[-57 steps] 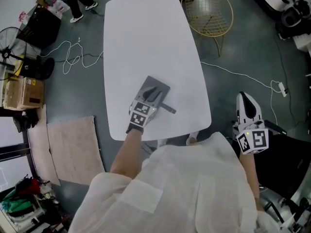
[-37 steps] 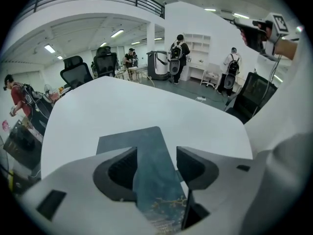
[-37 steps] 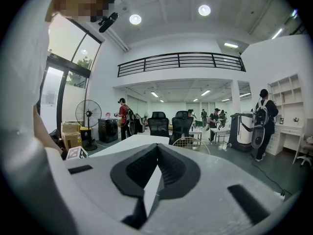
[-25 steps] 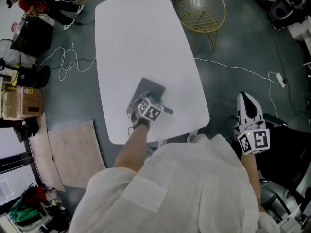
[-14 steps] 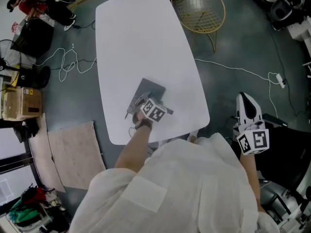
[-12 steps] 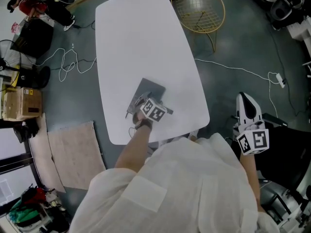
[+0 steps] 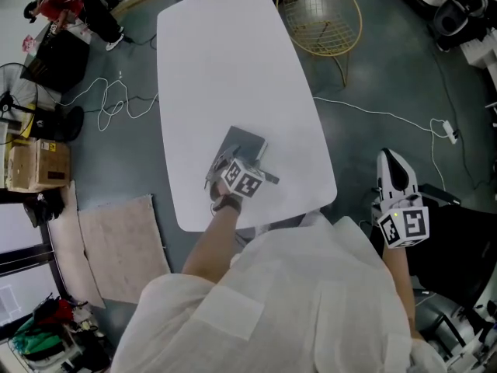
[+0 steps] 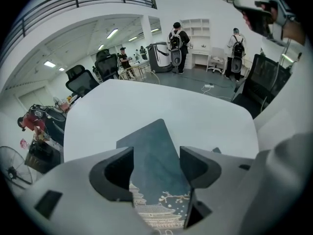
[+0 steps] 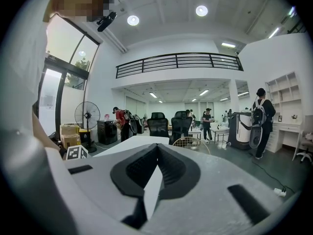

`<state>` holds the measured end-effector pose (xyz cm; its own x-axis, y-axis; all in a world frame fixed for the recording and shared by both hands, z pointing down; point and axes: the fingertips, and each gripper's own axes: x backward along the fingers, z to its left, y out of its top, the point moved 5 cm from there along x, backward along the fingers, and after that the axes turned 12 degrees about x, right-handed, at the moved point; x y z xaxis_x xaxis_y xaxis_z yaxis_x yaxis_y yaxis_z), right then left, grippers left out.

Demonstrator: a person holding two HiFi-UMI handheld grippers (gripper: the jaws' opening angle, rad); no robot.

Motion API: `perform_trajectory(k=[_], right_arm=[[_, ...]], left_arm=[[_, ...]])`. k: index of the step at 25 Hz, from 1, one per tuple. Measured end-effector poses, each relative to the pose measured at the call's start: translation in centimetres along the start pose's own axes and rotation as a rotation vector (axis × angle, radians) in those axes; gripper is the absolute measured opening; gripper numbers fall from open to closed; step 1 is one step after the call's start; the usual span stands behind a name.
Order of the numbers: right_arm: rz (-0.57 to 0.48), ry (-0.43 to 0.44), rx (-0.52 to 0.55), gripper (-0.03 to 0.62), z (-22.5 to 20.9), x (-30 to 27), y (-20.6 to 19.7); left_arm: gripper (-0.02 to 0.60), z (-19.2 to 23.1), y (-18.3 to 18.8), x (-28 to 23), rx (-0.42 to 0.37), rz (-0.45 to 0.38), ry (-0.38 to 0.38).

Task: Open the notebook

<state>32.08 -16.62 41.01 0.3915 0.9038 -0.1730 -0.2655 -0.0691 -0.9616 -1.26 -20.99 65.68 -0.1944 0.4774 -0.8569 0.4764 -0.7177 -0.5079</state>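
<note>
At lower right, the right gripper (image 7: 392, 162) sits with jaws together, empty. Mid-frame, the left gripper (image 8: 156, 168) hovers, jaws wide apart, over the closed dark teal hardcover notebook (image 8: 152, 143) on the white rounded table (image 7: 225, 61). Best to pinch only the cover's free edge.

Head view steep down over white surface (image 7: 233, 68), left gripper view close on notebook (image 8: 151, 151), same surface, right gripper view approx level twd room.

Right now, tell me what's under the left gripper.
The dark notebook lies flat on the white table beneath the left gripper, jaws apart. Its near end is hidden by it.
</note>
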Motion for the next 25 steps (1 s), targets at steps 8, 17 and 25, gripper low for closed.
perform_trajectory(k=[8, 17, 25], right_arm=[[-0.015, 0.016, -0.009, 0.005, 2.0, -1.1, 0.7], [-0.047, -0.003, -0.041, 0.005, 5.5, -2.6, 2.0], [-0.049, -0.031, -0.062, 0.005, 9.6, -3.8, 2.6]], left_arm=[[0.267, 3.2, 1.7, 4.3, 0.009, -0.094, 0.015], [0.266, 8.2, 2.2, 7.7, 0.009, -0.184, 0.059], [0.260, 15.5, 2.0, 8.8, -0.012, -0.210, 0.136]])
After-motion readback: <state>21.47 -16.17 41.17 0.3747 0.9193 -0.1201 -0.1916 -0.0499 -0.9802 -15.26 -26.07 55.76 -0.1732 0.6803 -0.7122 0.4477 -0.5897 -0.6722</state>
